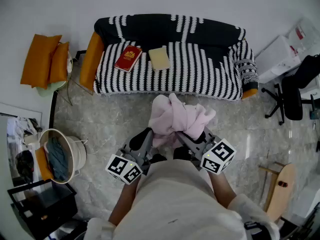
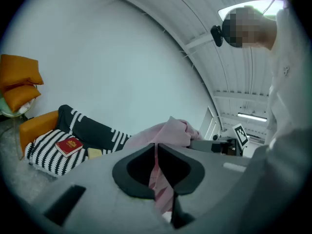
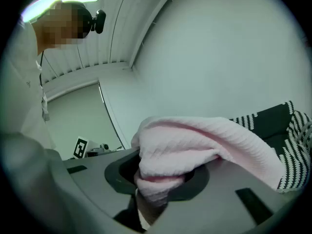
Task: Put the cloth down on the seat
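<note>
A pale pink cloth (image 1: 177,118) hangs bunched between both grippers, in front of the person's chest and short of the sofa. My left gripper (image 1: 148,140) is shut on a thin fold of the cloth (image 2: 157,174). My right gripper (image 1: 192,138) is shut on a thick wad of the cloth (image 3: 165,167), which spills over its jaws. The seat is a sofa (image 1: 200,69) under a black-and-white striped cover, straight ahead across the marble floor. It also shows in the left gripper view as the striped sofa (image 2: 53,152), low at the left.
A red book (image 1: 128,58) and a pale yellow pad (image 1: 159,58) lie on the sofa's left half. Orange cushions (image 1: 44,59) sit at far left, a white basket (image 1: 62,156) with cloth at lower left, an office chair (image 1: 295,94) at right, a wooden board (image 1: 280,189) at lower right.
</note>
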{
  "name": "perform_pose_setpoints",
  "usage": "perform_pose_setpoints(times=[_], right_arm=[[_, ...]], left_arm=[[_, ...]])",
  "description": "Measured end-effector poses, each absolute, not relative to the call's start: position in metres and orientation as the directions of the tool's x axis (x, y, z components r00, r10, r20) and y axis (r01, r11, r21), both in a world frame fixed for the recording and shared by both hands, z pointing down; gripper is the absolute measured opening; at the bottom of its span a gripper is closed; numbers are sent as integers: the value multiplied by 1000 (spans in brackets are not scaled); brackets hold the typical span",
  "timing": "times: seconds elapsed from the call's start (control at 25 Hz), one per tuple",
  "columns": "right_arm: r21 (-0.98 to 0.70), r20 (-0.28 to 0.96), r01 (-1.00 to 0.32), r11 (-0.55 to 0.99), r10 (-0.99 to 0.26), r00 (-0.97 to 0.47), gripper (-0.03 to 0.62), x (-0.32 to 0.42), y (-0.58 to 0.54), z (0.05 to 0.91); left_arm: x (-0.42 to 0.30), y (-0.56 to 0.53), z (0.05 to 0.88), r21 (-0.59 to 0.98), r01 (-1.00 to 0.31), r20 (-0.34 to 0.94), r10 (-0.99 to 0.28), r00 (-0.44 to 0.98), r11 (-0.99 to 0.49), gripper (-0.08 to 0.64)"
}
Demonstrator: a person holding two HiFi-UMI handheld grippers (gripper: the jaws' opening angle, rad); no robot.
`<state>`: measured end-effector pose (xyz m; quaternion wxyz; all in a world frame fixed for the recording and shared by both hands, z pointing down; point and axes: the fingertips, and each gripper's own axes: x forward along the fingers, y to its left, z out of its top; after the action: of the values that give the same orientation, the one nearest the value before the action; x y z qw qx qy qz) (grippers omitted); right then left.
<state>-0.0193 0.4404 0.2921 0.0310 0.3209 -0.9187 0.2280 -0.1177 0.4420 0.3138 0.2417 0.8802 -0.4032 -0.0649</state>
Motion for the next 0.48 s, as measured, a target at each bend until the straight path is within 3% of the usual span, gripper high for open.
perform_pose_setpoints(times=[0.48], right_arm=[[-436,214,-640,632,-618,-756,110,-53,447,303]], left_arm=[[-154,456,326,485,-641,98,-692,716,-595,29]])
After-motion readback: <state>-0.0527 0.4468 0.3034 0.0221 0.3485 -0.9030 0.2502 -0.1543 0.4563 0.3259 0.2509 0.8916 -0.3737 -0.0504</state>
